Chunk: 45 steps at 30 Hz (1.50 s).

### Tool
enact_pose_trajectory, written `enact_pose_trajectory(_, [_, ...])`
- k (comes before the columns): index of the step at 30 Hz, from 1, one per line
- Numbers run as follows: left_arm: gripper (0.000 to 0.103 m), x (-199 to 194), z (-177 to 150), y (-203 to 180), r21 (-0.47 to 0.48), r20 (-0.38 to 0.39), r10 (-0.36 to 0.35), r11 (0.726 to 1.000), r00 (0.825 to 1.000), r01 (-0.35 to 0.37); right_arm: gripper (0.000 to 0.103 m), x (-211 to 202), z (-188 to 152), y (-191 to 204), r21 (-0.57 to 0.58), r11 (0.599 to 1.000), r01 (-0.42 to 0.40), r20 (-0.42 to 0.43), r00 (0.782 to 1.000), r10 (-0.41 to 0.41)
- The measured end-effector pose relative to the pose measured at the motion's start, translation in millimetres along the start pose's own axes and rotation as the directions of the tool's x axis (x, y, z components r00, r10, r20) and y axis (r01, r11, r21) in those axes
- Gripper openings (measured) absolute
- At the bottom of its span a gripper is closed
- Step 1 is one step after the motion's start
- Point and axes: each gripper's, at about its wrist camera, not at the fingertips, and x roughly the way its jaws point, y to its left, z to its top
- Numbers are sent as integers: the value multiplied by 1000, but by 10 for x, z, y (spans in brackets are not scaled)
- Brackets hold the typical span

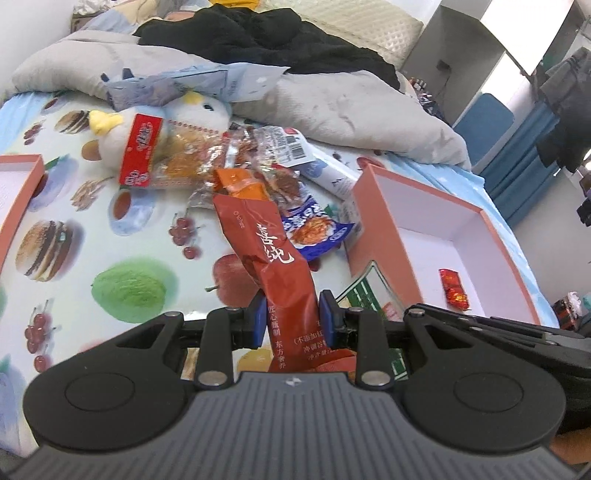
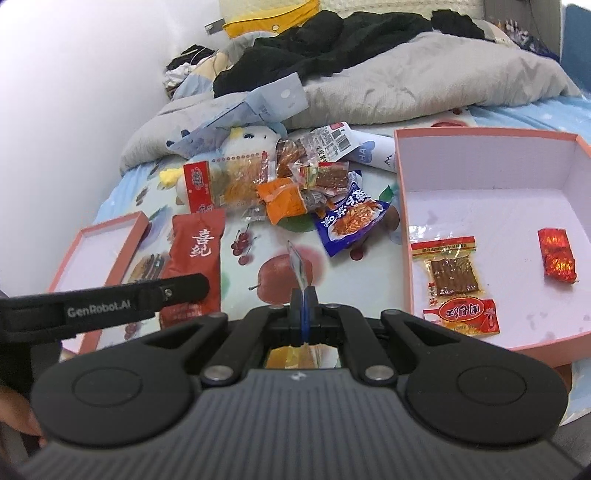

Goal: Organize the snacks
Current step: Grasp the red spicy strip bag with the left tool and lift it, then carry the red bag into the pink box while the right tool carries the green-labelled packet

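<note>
My left gripper (image 1: pixel 293 317) is shut on a long dark-red snack packet (image 1: pixel 275 258) and holds it above the bed; the same packet shows in the right wrist view (image 2: pixel 195 258) over the left pink box lid (image 2: pixel 99 251). My right gripper (image 2: pixel 303 295) is shut on a thin snack packet seen edge-on (image 2: pixel 298 267). A pile of snacks (image 2: pixel 295 184) lies mid-bed, with a blue packet (image 2: pixel 351 221) and an orange one (image 2: pixel 282 197). The big pink box (image 2: pixel 402 221) at right holds three small packets (image 2: pixel 452 273).
A plush duck (image 1: pixel 122 136) with a red-ended packet (image 1: pixel 142 155) lies behind the pile. A grey duvet (image 2: pixel 406 81) and black clothes (image 2: pixel 351 33) fill the far bed. The fruit-print sheet (image 1: pixel 125 284) shows below the grippers. A wall stands at left.
</note>
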Motion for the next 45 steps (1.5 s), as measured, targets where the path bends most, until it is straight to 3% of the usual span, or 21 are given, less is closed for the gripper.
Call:
enact_pose_trajectory(8, [34, -77, 258, -262, 67, 20, -18, 998, 1000, 17, 3, -230, 275, -16, -46, 999, 4, 51, 999, -2])
enact_pose_trajectory(12, [34, -54, 339, -320, 72, 26, -25, 997, 999, 23, 3, -240, 303, -147, 5, 1000, -19, 58, 998, 18])
enact_pose_trajectory(15, [34, 5, 310, -295, 70, 16, -20, 997, 1000, 19, 6, -199, 178, -230, 69, 994, -82, 45, 996, 79])
enact_pose_trajectory(21, [34, 305, 136, -89, 53, -26, -3, 999, 1000, 5, 7, -53, -260, -246, 99, 987, -124, 40, 992, 120])
enact_pose_trajectory(28, [34, 803, -33, 109, 52, -118, -18, 998, 993, 24, 8, 285, -809, -429, 217, 965, -144, -57, 986, 159])
enact_pose_trajectory(34, [34, 1124, -164, 119, 97, -178, 10, 995, 984, 8, 8, 424, -960, -703, 376, 915, -144, -58, 982, 179])
enact_pose_trajectory(39, [34, 1269, -249, 154, 102, -219, 41, 995, 975, -19, 9, 459, -1003, -828, 440, 886, -150, -62, 979, 196])
enact_pose_trajectory(40, [34, 1295, -268, 166, 100, -227, 45, 995, 973, -23, 12, 471, -1007, -845, 447, 882, -147, -69, 978, 198])
enact_pose_trajectory(41, [34, 1312, -284, 173, 99, -232, 47, 995, 971, -25, 35, 464, -1024, -860, 455, 878, -149, -69, 977, 202])
enact_pose_trajectory(42, [34, 1316, -294, 170, 99, -234, 50, 995, 971, -28, 71, 453, -1040, -874, 468, 870, -157, -58, 976, 208])
enact_pose_trajectory(43, [34, 1321, -305, 177, 98, -234, 52, 995, 971, -30, 81, 423, -1059, -881, 479, 863, -160, -41, 978, 204])
enact_pose_trajectory(45, [34, 1321, -307, 190, 91, -233, 48, 995, 971, -27, 81, 355, -1087, -877, 477, 864, -165, -1, 982, 188])
